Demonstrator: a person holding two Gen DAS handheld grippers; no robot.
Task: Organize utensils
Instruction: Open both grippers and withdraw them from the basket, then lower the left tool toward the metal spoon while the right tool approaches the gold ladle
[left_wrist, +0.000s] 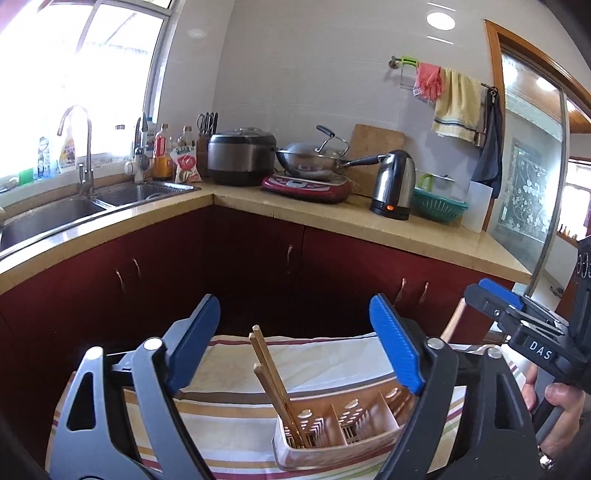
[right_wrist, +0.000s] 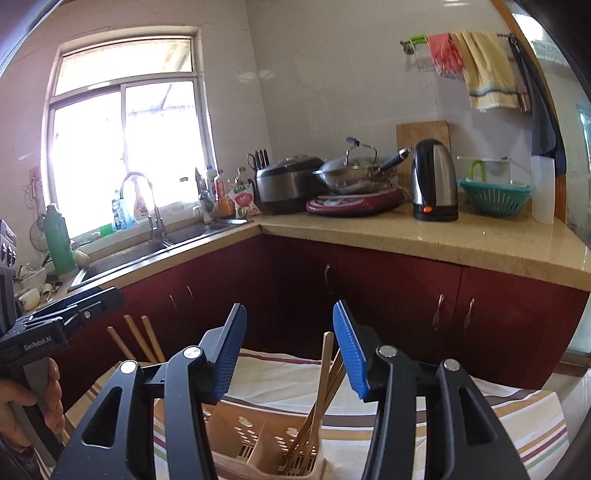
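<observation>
A beige slotted utensil holder (left_wrist: 343, 432) (right_wrist: 258, 435) stands on a striped cloth (left_wrist: 229, 424). In the left wrist view, several wooden chopsticks (left_wrist: 273, 380) lean upright in its left compartment, in the wide gap of my open left gripper (left_wrist: 295, 343), and neither pad touches them. In the right wrist view, another bunch of chopsticks (right_wrist: 325, 391) stands in the right compartment, close to the right pad of my open right gripper (right_wrist: 290, 350) but not pinched. The left bunch (right_wrist: 140, 339) pokes up behind the left finger. Each gripper shows at the edge of the other's view, held by a hand.
Dark red cabinets (left_wrist: 258, 258) close off the space behind the table. On the L-shaped counter (right_wrist: 443, 236) stand a kettle (right_wrist: 434, 181), a wok (right_wrist: 354, 173), a rice cooker (right_wrist: 288, 182) and a green basket (right_wrist: 495, 195). A sink with a tap (left_wrist: 79, 147) lies at the left.
</observation>
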